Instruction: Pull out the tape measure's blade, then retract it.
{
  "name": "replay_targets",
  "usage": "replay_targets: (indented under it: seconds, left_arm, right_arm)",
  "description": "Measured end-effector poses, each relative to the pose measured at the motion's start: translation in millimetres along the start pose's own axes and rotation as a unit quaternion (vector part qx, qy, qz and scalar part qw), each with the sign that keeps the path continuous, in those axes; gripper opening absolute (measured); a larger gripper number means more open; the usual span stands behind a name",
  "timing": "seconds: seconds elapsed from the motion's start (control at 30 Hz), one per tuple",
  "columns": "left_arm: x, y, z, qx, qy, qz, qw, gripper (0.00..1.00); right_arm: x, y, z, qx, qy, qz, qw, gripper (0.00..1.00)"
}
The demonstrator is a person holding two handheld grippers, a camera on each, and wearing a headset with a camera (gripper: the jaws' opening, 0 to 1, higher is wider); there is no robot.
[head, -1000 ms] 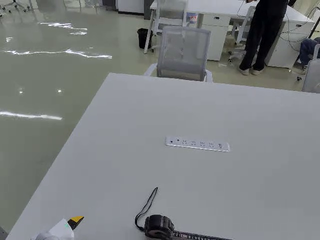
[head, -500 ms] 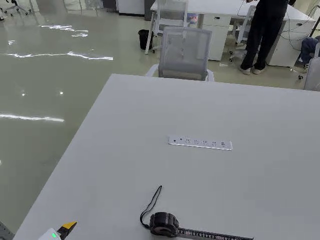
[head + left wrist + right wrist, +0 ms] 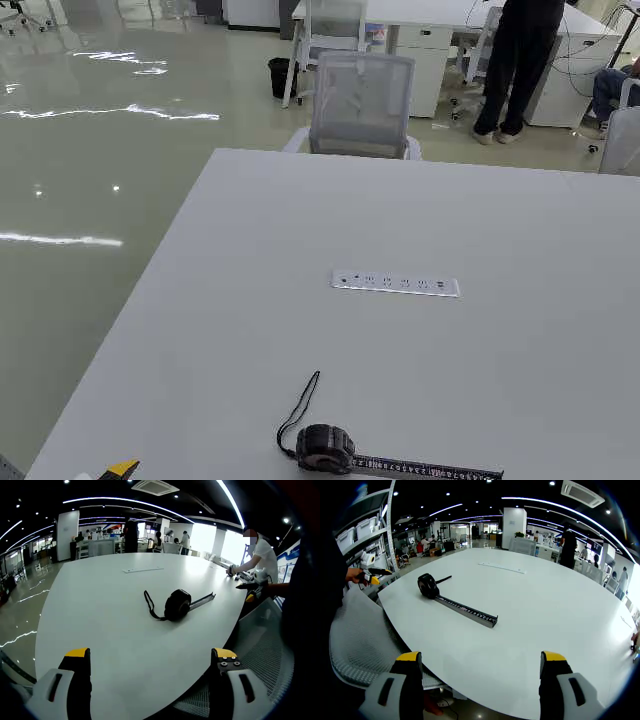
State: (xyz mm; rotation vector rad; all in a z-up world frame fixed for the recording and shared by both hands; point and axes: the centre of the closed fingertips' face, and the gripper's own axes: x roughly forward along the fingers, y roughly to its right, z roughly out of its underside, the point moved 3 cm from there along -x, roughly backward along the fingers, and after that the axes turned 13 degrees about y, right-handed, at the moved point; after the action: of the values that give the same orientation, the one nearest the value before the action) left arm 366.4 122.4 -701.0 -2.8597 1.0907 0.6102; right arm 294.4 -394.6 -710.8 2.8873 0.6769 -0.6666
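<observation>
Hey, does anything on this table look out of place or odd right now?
The tape measure lies with its blade pulled out flat across the white table, unheld; left gripper and right gripper are both open, apart from it.

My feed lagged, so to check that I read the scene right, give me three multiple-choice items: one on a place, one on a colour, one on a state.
1. Where does the tape measure lie?
A) on the chair
B) on the table, near its front edge
C) on top of the power strip

2. What colour is its case?
A) yellow
B) black
C) red

3. How is its blade?
A) wound fully in
B) standing straight up
C) pulled out, flat on the table

Answers:
1 B, it rests on the white tabletop close to the near edge.
2 B, the round case is black.
3 C, the marked strip lies stretched across the tabletop.
</observation>
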Motion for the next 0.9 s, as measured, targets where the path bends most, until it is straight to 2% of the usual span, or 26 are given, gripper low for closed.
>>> replay_targets:
  seconds: [0.17,0.43,0.5,0.67,0.9]
  left_arm:
    - [-5.0,-0.9,-2.4,0.0,-0.002,-0.001,1.0,0.99]
    - [-10.9,-4.9,3.9,-0.009,-0.002,-0.01,0.9999,0.99]
    - [-11.7,-4.5,2.9,-0.008,-0.002,-0.012,0.9999,0.99]
    - [-14.4,-5.1,-1.0,-0.004,0.001,-0.016,0.9999,0.99]
    - [-15.1,-7.5,-4.5,-0.003,0.006,-0.022,0.9997,0.99]
  right_arm:
    - [-2.6,-2.3,1.3,0.004,-0.007,0.0,1.0,1.0]
    - [-6.4,-2.8,0.4,-0.006,-0.011,0.01,0.9999,1.0]
    - [-7.4,-2.6,-0.4,-0.012,-0.006,0.014,0.9998,1.0]
    - [-8.1,-4.5,3.5,-0.002,-0.017,0.015,0.9997,1.0]
    - [-9.2,-2.8,3.4,0.003,-0.011,0.018,0.9998,1.0]
